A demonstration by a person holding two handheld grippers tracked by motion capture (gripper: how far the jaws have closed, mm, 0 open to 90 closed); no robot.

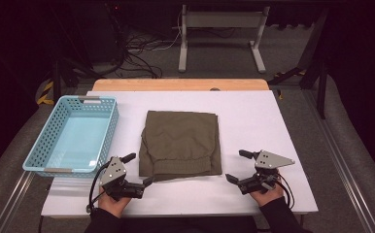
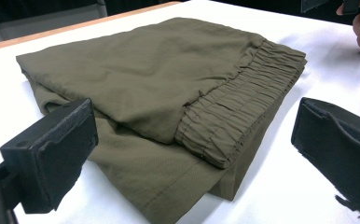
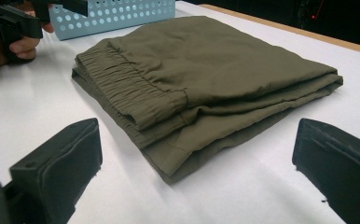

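- The folded olive trousers (image 1: 180,142) are lying mid-table, beside the blue basket (image 1: 71,136).
- Soft, light and floppy, they are likely sagging if lifted by one edge.
- The left gripper (image 1: 138,169) and right gripper (image 1: 237,166) are flanking the elastic waistband (image 2: 243,100), jaws spread, holding nothing; the folded corners look best for gripping.

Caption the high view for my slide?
Open left gripper and right gripper flank folded olive trousers beside blue basket.

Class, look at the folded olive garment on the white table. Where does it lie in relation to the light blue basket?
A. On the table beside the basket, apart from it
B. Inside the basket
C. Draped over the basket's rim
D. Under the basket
A: in the high view the folded garment lies flat on the table, with a strip of bare table between it and the basket.
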